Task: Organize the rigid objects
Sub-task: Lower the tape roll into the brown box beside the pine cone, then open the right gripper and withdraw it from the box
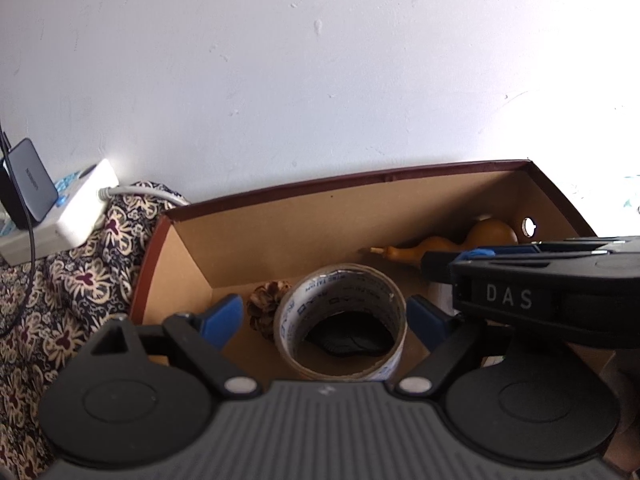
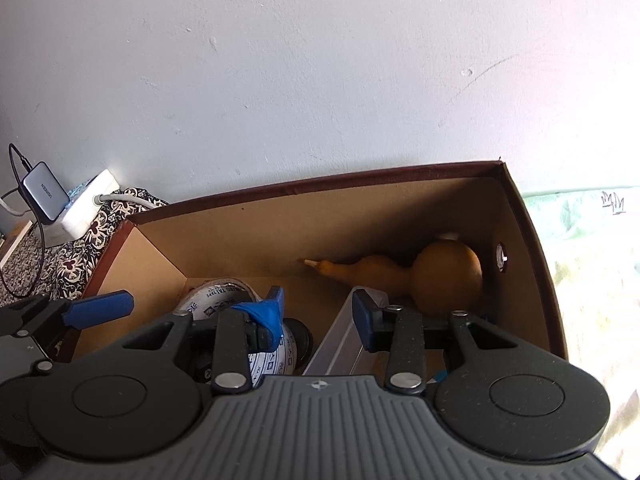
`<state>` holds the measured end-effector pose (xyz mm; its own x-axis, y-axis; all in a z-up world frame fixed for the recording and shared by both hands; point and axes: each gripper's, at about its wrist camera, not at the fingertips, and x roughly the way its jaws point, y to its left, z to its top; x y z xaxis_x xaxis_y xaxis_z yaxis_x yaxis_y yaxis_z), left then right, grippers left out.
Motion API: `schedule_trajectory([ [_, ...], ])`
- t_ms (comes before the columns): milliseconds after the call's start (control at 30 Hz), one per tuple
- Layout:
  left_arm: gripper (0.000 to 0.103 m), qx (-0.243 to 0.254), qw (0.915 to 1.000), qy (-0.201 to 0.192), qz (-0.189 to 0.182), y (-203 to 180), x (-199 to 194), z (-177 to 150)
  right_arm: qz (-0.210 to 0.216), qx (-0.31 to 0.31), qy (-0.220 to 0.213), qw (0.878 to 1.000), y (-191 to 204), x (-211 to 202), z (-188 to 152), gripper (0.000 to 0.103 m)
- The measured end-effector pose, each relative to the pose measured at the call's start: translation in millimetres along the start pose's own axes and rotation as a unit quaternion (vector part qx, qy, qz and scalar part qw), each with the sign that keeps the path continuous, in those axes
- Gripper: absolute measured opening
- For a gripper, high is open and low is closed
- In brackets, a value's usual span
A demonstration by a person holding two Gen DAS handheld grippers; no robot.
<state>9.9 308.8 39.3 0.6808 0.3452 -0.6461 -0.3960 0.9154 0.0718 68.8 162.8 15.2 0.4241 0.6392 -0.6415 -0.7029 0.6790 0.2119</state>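
Risk: left gripper (image 1: 324, 320) jaws spread wide either side of tape roll (image 1: 342, 320), not pressing; closing off-centre could tip roll onto pinecone (image 1: 266, 306) just beside it. Right gripper (image 2: 318, 312) partly open, nothing gripped, hanging over clear plastic box (image 2: 340, 340); could knock gourd (image 2: 424, 276). All inside cardboard box (image 1: 256, 236). Roll upright, printed, dark object inside core. Gourd tan, smooth, on its side along back wall.

Both grippers are angling downward side by side: left gripper (image 1: 324, 316) gaping wide, right gripper (image 2: 318, 312) standing partly open.
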Motion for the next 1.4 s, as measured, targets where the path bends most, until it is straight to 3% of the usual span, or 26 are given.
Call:
schedule_trajectory([
  [533,0.088,0.005,0.9994,-0.023,0.025,-19.0,-38.5,-3.2,0.020,-0.007,-0.028,0.999,-26.0,-65.6,-5.7,0.022],
  [667,0.088,0.019,0.9987,-0.016,0.044,-28.6,-60.1,-3.8,0.025,-0.018,-0.039,0.999,-30.3,-82.9,-8.6,0.022],
  [867,0.088,0.019,0.9990,-0.007,0.040,-46.1,-87.9,-9.0,0.032,-0.025,-0.056,0.998,-41.0,-107.8,-17.7,0.023],
  [1200,0.088,0.021,0.9977,0.005,0.065,-89.7,-115.3,-31.1,0.035,-0.029,-0.067,0.997,-64.2,-138.8,-41.5,0.024],
  [1400,0.089,-0.004,0.9986,0.023,0.048,-117.6,-117.5,-47.0,0.026,-0.021,-0.065,0.997,-84.6,-150.8,-57.4,0.025],
])
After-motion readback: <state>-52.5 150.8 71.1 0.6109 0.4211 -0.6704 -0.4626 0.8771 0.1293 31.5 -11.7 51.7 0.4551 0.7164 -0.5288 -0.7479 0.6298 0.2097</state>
